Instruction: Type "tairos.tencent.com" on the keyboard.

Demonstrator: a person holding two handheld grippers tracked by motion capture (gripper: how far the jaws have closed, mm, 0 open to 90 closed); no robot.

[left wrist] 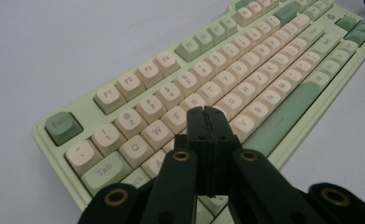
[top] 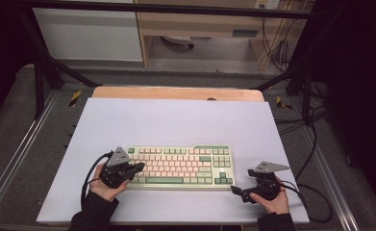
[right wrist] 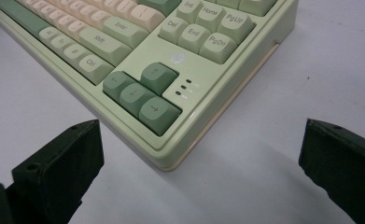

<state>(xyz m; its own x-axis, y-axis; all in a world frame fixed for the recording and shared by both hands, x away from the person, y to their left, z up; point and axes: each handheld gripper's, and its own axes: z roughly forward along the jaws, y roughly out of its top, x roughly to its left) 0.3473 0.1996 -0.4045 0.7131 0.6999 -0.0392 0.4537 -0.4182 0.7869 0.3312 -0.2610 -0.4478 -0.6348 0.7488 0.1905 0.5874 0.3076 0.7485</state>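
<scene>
From the high view, a pale lilac mat (top: 176,120) covered most of a wooden table (top: 176,93), whose bare far edge showed as a strip beyond the mat. A cream and green keyboard (top: 181,166) lay on the near half of the mat, square to the person, slightly left of centre. The left gripper (top: 138,167), held in the left hand (top: 105,185), reached over the keyboard's left end with its jaws pressed together and nothing between them. The right gripper (top: 237,192), in the right hand (top: 274,199), sat on the mat just off the keyboard's near right corner, apart from it. Around the table ran a dark metal frame (top: 41,72) on grey carpet (top: 7,144), with black cables (top: 315,144) trailing at the right and a light wooden cabinet (top: 200,19) behind. In the left gripper view, the left gripper (left wrist: 207,114) hung closed above the letter keys of the keyboard (left wrist: 138,79), its tips near the E and R keys; whether they touched a key could not be told. The mat (left wrist: 54,46) spread plain beyond. In the right gripper view, the right gripper (right wrist: 201,140) stood wide open and held nothing, facing the corner of the keyboard (right wrist: 217,79) with the green arrow keys (right wrist: 143,93), the mat (right wrist: 320,60) bare to the side.
</scene>
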